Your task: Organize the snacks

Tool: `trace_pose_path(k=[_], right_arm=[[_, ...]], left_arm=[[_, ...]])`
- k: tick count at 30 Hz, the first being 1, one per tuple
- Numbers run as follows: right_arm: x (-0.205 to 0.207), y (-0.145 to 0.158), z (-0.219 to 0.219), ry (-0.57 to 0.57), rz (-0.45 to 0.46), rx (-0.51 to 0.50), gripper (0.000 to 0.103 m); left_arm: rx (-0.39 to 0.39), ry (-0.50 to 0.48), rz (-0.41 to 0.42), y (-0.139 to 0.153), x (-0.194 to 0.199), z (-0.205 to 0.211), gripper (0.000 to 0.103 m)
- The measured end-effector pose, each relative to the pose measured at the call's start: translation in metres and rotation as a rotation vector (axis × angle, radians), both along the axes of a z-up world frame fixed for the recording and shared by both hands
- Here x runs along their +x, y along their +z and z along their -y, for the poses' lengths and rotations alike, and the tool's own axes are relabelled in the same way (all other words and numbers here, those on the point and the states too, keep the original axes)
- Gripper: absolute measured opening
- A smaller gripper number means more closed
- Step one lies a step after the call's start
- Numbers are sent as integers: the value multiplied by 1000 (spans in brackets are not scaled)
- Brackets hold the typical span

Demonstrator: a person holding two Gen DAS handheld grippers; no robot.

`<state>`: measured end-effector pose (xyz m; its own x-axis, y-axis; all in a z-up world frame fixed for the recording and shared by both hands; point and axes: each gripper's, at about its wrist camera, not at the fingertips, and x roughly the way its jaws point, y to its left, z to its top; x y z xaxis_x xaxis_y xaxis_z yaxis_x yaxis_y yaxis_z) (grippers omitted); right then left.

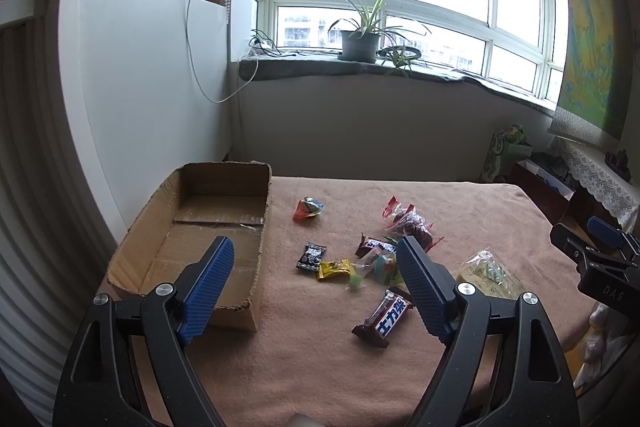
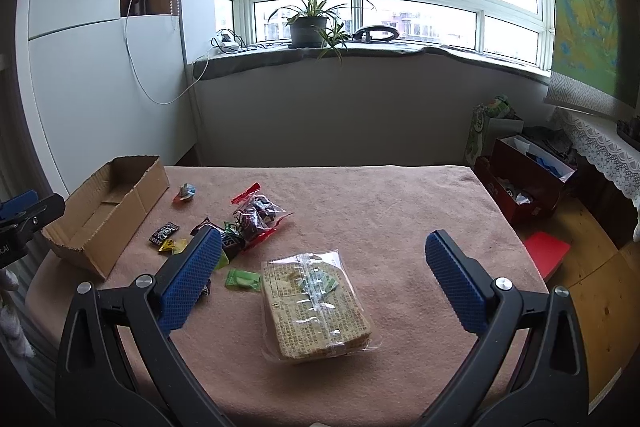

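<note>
While jaws gape, snacks (loose), box edge-side

Cardboard box open-topped, unobstructed; snack pile crowds table centre.

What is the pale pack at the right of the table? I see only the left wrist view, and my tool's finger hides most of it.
Observer: A clear bag with a stack of flat, printed biscuits inside, lying flat on the cloth.
Operator: Does the right tool hold it?
Observer: No. The right tool is open; the bag shows between its fingers, and neither one touches it.
Operator: Is anything small lying near the bag?
Observer: Yes, a green packet lies close beside the bag, on its left.
</note>
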<state>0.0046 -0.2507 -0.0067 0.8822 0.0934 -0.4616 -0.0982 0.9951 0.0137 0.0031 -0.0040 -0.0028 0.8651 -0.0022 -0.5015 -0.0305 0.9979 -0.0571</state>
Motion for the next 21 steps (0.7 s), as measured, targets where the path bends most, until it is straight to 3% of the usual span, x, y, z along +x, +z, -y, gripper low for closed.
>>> trace_pose_path(k=[21], right_arm=[[0, -1, -1, 4, -1, -3, 103]], left_arm=[[-4, 1, 3, 3, -1, 0, 83]])
